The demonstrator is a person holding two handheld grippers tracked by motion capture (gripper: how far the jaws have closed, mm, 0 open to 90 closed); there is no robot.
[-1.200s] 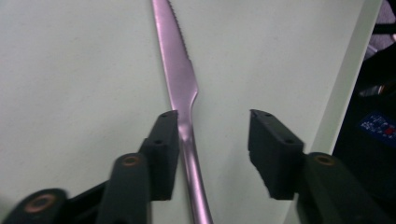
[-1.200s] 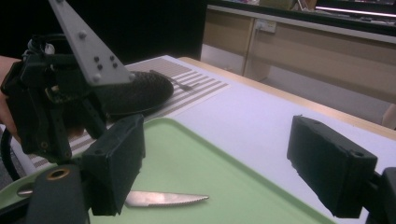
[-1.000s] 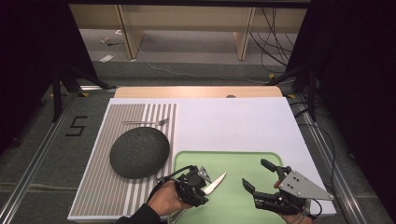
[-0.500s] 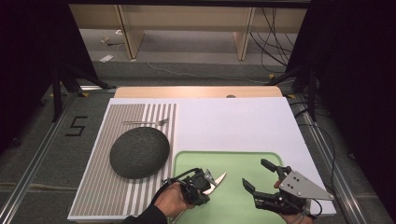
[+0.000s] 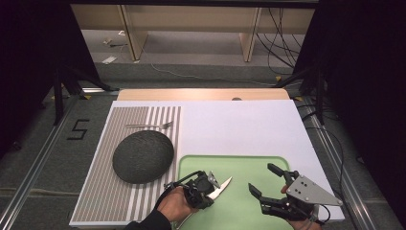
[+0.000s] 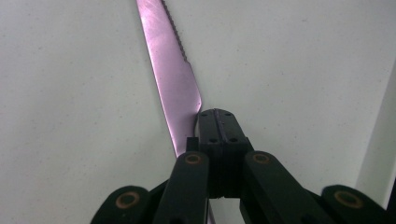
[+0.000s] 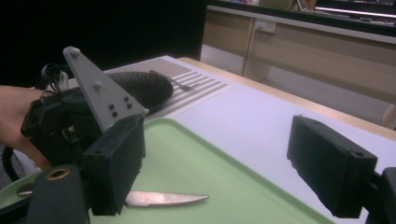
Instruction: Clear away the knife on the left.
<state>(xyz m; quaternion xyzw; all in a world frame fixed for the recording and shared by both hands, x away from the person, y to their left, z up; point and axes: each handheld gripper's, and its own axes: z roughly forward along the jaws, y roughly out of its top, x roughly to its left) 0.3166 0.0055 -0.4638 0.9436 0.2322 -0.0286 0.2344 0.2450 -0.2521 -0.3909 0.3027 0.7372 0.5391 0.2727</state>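
Note:
A table knife point(image 5: 223, 186) with a serrated blade is held by its handle end in my left gripper point(image 5: 209, 185), whose jaws are shut on it. In the left gripper view the blade point(image 6: 171, 70) runs up and away from the closed jaw tips point(image 6: 218, 117). The blade point(image 7: 164, 199) lies level and low over the green tray point(image 7: 219, 163); I cannot tell if it touches. My right gripper point(image 5: 264, 179) stands open over the tray's point(image 5: 239, 160) right part, a little right of the knife tip, with nothing between its jaws point(image 7: 222, 170).
A dark round dish point(image 5: 142, 155) lies on the striped placemat point(image 5: 158, 117) left of the tray, with a fork point(image 5: 149, 126) beyond it. The white board point(image 5: 239, 124) stretches behind the tray. The other hand's gripper point(image 7: 65, 121) sits close at left in the right gripper view.
The left hand has shifted a little toward the near edge with the knife, and the blade's tilt has changed slightly. The right gripper has stayed put and open.

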